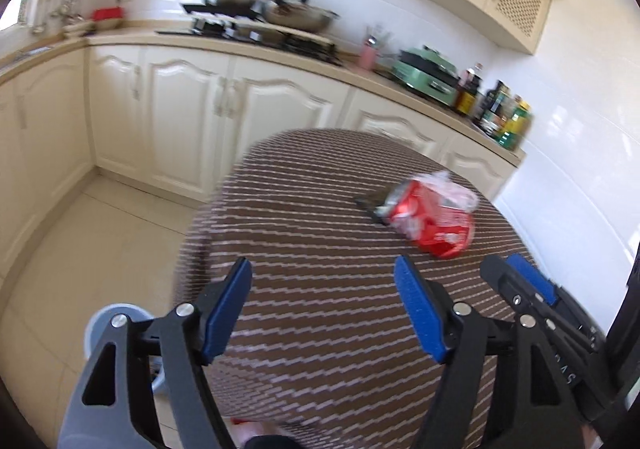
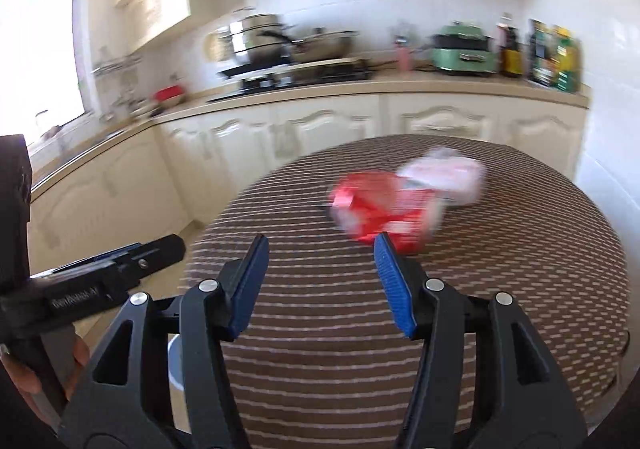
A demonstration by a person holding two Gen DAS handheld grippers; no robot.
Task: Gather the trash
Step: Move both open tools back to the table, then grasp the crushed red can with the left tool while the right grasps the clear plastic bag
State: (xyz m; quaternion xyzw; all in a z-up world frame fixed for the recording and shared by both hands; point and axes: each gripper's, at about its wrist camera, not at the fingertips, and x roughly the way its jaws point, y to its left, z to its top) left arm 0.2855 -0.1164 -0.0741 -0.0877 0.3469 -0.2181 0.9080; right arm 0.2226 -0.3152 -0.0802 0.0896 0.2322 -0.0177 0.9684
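A crushed red drink can (image 1: 430, 219) (image 2: 384, 209) lies on a round table with a brown striped cloth (image 1: 320, 329) (image 2: 500, 289). Crumpled clear plastic wrap (image 1: 454, 189) (image 2: 444, 173) rests against its far side, and a small dark scrap (image 1: 372, 207) lies at its left end. My left gripper (image 1: 323, 263) hovers over the near part of the table, open and empty, short of the can. My right gripper (image 2: 322, 239) is also open and empty, its right fingertip (image 2: 384, 249) just in front of the can. Each gripper shows at the edge of the other's view.
Cream kitchen cabinets and a counter (image 1: 240, 45) run behind the table, bearing a stove with pots (image 1: 256, 5), a green appliance (image 1: 426, 75) and bottles (image 1: 504, 113). A pale blue round object (image 1: 116, 313) stands on the tiled floor left of the table. A white wall closes the right side.
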